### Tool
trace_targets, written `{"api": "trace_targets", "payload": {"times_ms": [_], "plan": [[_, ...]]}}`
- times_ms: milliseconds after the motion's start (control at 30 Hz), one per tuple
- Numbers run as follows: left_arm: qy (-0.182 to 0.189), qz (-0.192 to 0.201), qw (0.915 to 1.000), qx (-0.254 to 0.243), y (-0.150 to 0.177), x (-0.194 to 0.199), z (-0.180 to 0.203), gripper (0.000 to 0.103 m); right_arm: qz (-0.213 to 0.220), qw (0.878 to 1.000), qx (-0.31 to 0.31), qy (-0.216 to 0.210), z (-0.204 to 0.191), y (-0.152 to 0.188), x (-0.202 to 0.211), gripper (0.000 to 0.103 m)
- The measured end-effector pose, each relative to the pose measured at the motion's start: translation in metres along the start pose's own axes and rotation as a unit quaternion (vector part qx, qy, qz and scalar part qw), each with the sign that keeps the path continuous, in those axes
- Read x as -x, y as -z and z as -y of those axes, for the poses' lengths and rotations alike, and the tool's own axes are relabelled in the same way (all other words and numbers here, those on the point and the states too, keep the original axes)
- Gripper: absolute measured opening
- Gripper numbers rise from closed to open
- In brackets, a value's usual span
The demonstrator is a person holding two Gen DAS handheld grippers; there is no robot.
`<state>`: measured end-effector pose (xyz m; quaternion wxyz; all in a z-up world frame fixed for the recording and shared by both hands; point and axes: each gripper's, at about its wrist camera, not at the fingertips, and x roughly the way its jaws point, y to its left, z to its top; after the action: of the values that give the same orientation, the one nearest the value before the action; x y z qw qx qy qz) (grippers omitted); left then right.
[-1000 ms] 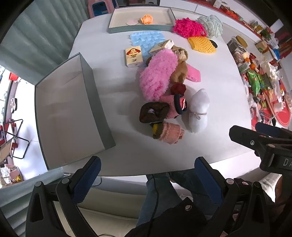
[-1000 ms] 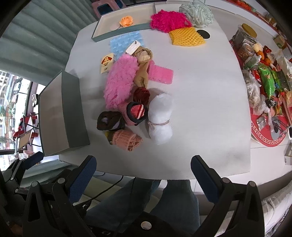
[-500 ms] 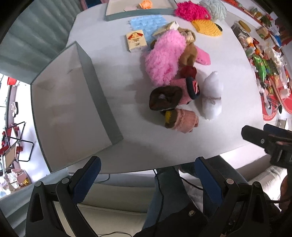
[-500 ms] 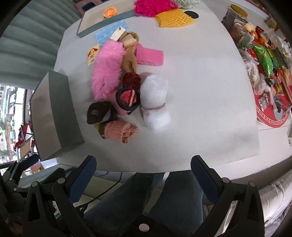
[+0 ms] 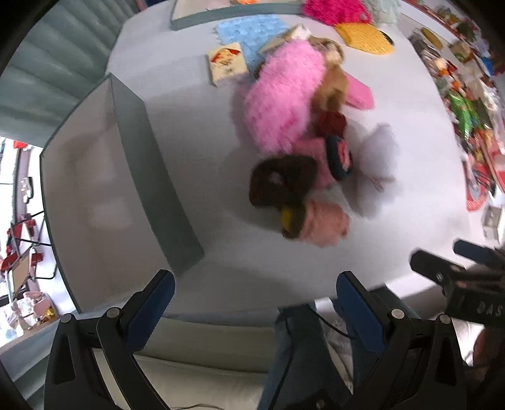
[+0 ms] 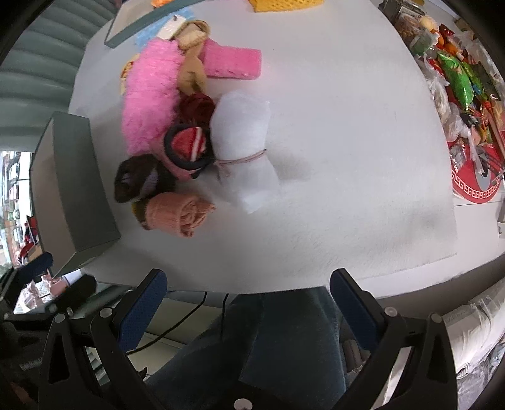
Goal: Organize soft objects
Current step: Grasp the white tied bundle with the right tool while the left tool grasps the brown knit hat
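Observation:
A pile of soft things lies mid-table: a fluffy pink piece (image 5: 281,104) (image 6: 148,94), a dark brown roll (image 5: 281,183) (image 6: 135,179), a peach knit roll (image 5: 318,224) (image 6: 176,214), a white tied bundle (image 6: 243,138) (image 5: 375,157), a red-and-pink roll in a dark ring (image 6: 187,146) and a tan toy (image 6: 192,69). An empty grey box (image 5: 104,189) (image 6: 69,186) stands left of the pile. My left gripper (image 5: 252,293) is open and empty at the table's near edge. My right gripper (image 6: 247,290) is open and empty, near the same edge.
A pink sponge (image 6: 233,60), a blue cloth (image 5: 249,34), a small picture box (image 5: 225,63), a yellow net (image 5: 366,34) and a shallow tray (image 5: 202,19) lie farther back. Snack packets (image 6: 457,79) crowd the right side. The person's legs (image 6: 252,340) are below the table edge.
Both grippers have moved forward and down toward the table, so the pile and box look larger. Nothing on the table has moved. Both stay open.

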<state>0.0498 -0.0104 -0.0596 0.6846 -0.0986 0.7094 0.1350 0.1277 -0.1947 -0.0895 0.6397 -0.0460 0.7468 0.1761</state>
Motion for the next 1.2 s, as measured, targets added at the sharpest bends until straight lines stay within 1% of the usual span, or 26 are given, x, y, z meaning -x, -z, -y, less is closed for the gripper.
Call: {"api": "trace_targets", "payload": {"times_ms": [133,200,300,367,500,567,733,867,1000,1067,1133,1167,1200], "plan": [[-0.004,0.015,0.9997,0.017,-0.021,-0.011,0.002,0.103,-0.005,1.000,0.013,0.017,0.006,-0.016,-0.005,0.103],[-0.005,0.025,0.9996,0.012,-0.031,-0.018,0.007,0.103,-0.002,1.000,0.017,0.027,0.010,-0.025,-0.005,0.103],[-0.016,0.025,0.9996,-0.002,-0.044,-0.037,0.017,0.103,-0.003,0.999,0.016,0.027,0.014,-0.039,-0.007,0.103],[-0.029,0.018,0.9994,0.004,-0.051,-0.051,0.017,0.103,-0.001,1.000,0.017,0.024,0.013,-0.046,-0.010,0.103],[-0.009,-0.001,0.9989,0.047,-0.063,-0.075,0.005,0.103,0.005,0.999,0.028,0.026,0.007,-0.058,-0.020,0.103],[0.004,-0.005,0.9979,0.064,-0.067,-0.083,-0.001,0.103,0.004,0.999,0.037,0.027,0.003,-0.063,-0.028,0.103],[0.015,-0.007,0.9971,0.074,-0.075,-0.097,-0.005,0.103,0.000,0.998,0.055,0.029,-0.010,-0.075,-0.051,0.103],[-0.008,-0.009,0.9972,0.074,-0.080,-0.112,-0.006,0.103,0.000,0.998,0.061,0.025,-0.015,-0.086,-0.066,0.103],[0.013,-0.024,0.9950,0.096,-0.086,-0.128,-0.018,0.103,-0.008,0.997,0.074,0.026,-0.020,-0.096,-0.081,0.103],[0.015,-0.029,0.9941,0.103,-0.089,-0.133,-0.025,0.103,-0.011,0.996,0.080,0.024,-0.022,-0.101,-0.087,0.102],[0.018,-0.029,0.9941,0.103,-0.092,-0.135,-0.029,0.103,-0.014,0.996,0.086,0.021,-0.023,-0.101,-0.092,0.099],[0.018,-0.029,0.9940,0.104,-0.092,-0.136,-0.031,0.103,-0.018,0.996,0.089,0.018,-0.024,-0.102,-0.095,0.090],[0.021,-0.030,0.9938,0.105,-0.089,-0.131,-0.029,0.099,-0.022,0.996,0.091,0.015,-0.025,-0.102,-0.100,0.074]]}}
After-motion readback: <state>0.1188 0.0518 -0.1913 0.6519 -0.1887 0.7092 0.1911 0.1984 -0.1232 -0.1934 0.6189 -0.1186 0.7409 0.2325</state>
